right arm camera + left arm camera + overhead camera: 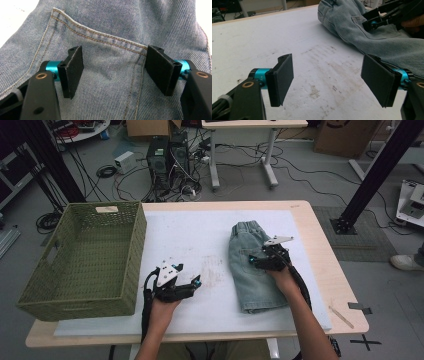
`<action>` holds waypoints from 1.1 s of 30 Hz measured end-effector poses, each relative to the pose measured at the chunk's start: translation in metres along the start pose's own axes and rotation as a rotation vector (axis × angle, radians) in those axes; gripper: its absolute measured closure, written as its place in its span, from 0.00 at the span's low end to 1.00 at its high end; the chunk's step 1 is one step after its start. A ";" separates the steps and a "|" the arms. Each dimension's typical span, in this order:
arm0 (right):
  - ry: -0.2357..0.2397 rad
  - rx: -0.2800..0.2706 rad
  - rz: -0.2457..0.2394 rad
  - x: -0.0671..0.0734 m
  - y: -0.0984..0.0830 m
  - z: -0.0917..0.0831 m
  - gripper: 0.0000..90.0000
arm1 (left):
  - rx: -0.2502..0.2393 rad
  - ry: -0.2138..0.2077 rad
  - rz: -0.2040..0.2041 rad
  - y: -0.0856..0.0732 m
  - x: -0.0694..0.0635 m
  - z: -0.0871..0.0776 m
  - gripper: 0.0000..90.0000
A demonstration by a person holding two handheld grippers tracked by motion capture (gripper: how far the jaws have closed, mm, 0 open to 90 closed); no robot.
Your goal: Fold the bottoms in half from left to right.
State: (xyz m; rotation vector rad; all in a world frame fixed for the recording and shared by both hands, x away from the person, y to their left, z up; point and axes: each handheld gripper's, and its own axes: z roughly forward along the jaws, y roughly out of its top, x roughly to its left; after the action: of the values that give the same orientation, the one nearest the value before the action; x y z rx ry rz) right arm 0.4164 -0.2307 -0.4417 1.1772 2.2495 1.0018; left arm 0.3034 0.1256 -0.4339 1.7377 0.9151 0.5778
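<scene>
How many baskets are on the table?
1. The green woven basket sits at the table's left end, beside the white mat. The folded denim shorts lie on the mat to its right. Nothing suggests another basket hidden.

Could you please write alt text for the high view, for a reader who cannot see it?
A person's right gripper hovers with open jaws over folded denim shorts on a white mat. The left gripper, also open, rests on bare mat. A green basket stands at the table's left.
</scene>
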 end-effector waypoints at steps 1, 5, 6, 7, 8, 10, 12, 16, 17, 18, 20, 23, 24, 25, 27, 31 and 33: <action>-0.001 -0.003 0.001 0.001 0.000 -0.001 0.35 | -0.001 0.000 -0.002 0.000 0.000 0.000 0.29; 0.023 -0.060 0.028 0.003 0.001 -0.015 0.30 | -0.002 0.003 -0.001 0.000 0.001 -0.001 0.29; 0.030 -0.076 0.032 0.004 0.001 -0.020 0.30 | -0.002 0.003 -0.002 0.000 0.001 -0.001 0.29; 0.036 -0.093 0.029 0.005 0.001 -0.025 0.30 | -0.002 0.001 0.000 0.001 0.001 -0.001 0.29; 0.041 -0.110 0.034 0.006 0.000 -0.030 0.30 | -0.003 0.000 -0.001 0.001 0.000 -0.001 0.29; 0.052 -0.130 0.038 0.011 -0.001 -0.039 0.30 | -0.004 0.001 -0.001 0.001 0.000 -0.001 0.29; 0.065 -0.141 0.029 0.017 -0.004 -0.047 0.30 | -0.006 0.001 -0.002 0.001 0.000 -0.001 0.29; 0.083 -0.138 0.011 0.028 -0.010 -0.052 0.30 | -0.007 0.001 0.000 0.002 0.000 -0.002 0.29; 0.083 -0.128 0.005 0.031 -0.013 -0.053 0.30 | -0.007 0.001 -0.002 0.002 0.000 -0.002 0.29; 0.085 -0.120 0.004 0.034 -0.015 -0.052 0.30 | -0.009 0.002 -0.003 0.002 -0.001 -0.002 0.29; 0.086 -0.090 -0.012 0.039 -0.021 -0.051 0.30 | -0.008 0.002 -0.004 0.002 -0.001 -0.002 0.29; 0.078 -0.042 -0.038 0.044 -0.026 -0.047 0.30 | -0.008 0.002 -0.005 0.002 -0.001 -0.002 0.29; 0.070 -0.027 -0.049 0.046 -0.028 -0.046 0.30 | -0.006 0.003 -0.003 0.002 -0.001 -0.002 0.29; 0.059 -0.011 -0.060 0.047 -0.029 -0.044 0.30 | -0.007 0.003 -0.005 0.002 -0.001 -0.002 0.29; 0.043 0.025 -0.084 0.051 -0.031 -0.040 0.30 | -0.007 0.005 -0.005 0.002 -0.001 -0.002 0.29; 0.009 0.042 -0.137 0.058 -0.035 -0.037 0.30 | -0.008 0.003 -0.002 0.003 -0.001 -0.002 0.29; 0.025 0.017 -0.123 0.058 -0.035 -0.042 0.29 | -0.009 0.005 -0.005 0.003 -0.001 -0.003 0.29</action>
State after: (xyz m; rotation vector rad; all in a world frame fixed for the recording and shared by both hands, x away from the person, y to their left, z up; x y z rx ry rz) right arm 0.3384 -0.2131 -0.4425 1.0247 2.3230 0.9557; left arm 0.3017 0.1256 -0.4301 1.7263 0.9188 0.5826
